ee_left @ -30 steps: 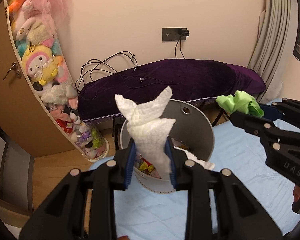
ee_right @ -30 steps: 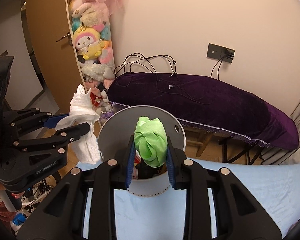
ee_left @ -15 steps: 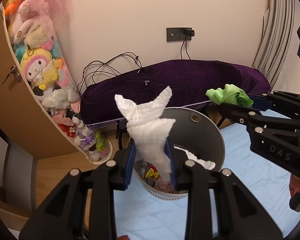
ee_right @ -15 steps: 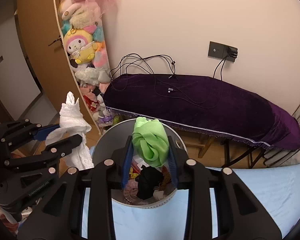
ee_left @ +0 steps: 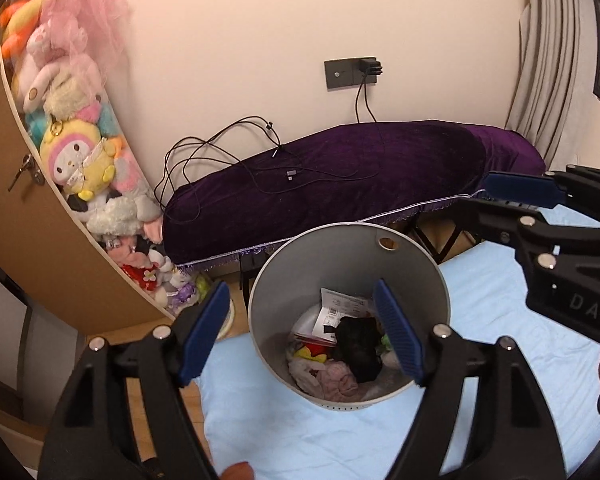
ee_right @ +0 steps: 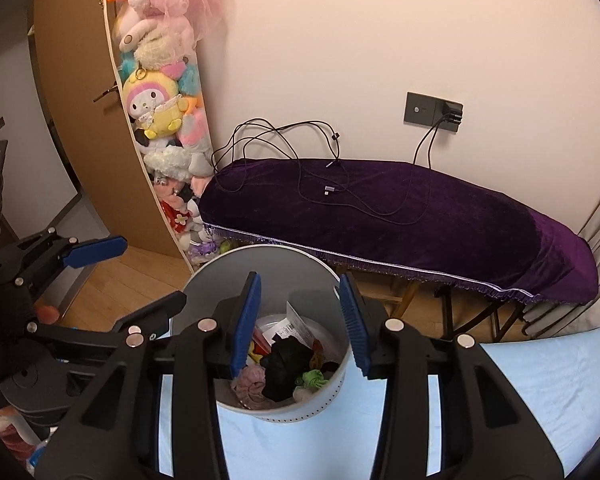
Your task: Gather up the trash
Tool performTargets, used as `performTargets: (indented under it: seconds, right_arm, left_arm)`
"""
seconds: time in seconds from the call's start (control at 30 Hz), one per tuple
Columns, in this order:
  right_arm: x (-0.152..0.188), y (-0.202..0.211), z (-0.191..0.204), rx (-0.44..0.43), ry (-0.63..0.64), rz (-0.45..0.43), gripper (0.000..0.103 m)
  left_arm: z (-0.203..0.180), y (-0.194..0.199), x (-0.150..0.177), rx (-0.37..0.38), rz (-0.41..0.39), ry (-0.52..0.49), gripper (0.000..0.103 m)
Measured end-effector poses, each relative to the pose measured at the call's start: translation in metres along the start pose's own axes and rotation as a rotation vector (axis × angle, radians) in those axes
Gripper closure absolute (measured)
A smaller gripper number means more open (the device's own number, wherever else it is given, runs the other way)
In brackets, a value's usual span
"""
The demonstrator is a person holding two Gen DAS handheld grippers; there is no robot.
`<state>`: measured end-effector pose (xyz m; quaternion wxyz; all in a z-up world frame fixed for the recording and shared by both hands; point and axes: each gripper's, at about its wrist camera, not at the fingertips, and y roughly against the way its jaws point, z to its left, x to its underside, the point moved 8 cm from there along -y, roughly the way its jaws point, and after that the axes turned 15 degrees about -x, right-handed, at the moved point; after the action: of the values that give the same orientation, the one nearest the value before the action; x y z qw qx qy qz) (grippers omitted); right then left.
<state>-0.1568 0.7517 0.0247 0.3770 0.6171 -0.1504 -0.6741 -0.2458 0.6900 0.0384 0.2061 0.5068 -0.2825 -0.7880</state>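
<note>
I log left gripper (ee_left: pixel 302 332) wide apart, nothing held. Right gripper (ee_right: pixel 300 322) also spread, nothing held. Both hang over grey bin (ee_right: pixel 204 292) on blue sheet (ee_left: pixel 480 312); trash (ee_left: pixel 348 352) lies inside. Far: purple cover (ee_right: pixel 420 216) w/ cables.

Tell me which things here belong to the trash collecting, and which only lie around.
Belong to the job: trash bin; green scrap inside it; left gripper and right gripper, both open.

Only lying around: plush toys; purple cover; cables; curtain.
</note>
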Motion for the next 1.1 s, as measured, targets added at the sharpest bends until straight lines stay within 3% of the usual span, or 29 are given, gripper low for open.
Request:
performTargets:
  seconds: [0.07,0.13,0.27,0.37,0.53,0.73,1.1]
  right_arm:
    - [0.010,0.011,-0.001,0.014,0.001,-0.006,0.057]
    - [0.021,0.022,-0.004,0.032,-0.019,-0.014,0.045]
    - [0.047,0.048,-0.009,0.081,-0.044,-0.032,0.043]
    - [0.068,0.069,-0.015,0.118,-0.075,-0.043,0.035]
    - [0.111,0.111,-0.025,0.197,-0.126,-0.071,0.033]
    - [0.177,0.165,-0.038,0.276,-0.216,-0.081,0.031]
    - [0.330,0.297,-0.071,0.554,-0.435,-0.122,0.023]
  left_arm:
    - [-0.004,0.007,0.003,0.001,-0.016,-0.009,0.024]
    - [-0.011,0.014,0.007,0.011,-0.026,-0.023,0.023]
    - [-0.029,0.030,0.017,0.046,-0.039,-0.044,0.022]
    - [-0.048,0.045,0.029,0.072,-0.053,-0.076,0.022]
    - [-0.085,0.068,0.048,0.123,-0.075,-0.124,0.020]
    - [-0.146,0.105,0.076,0.236,-0.097,-0.202,0.020]
    - [-0.273,0.202,0.134,0.459,-0.149,-0.342,0.017]
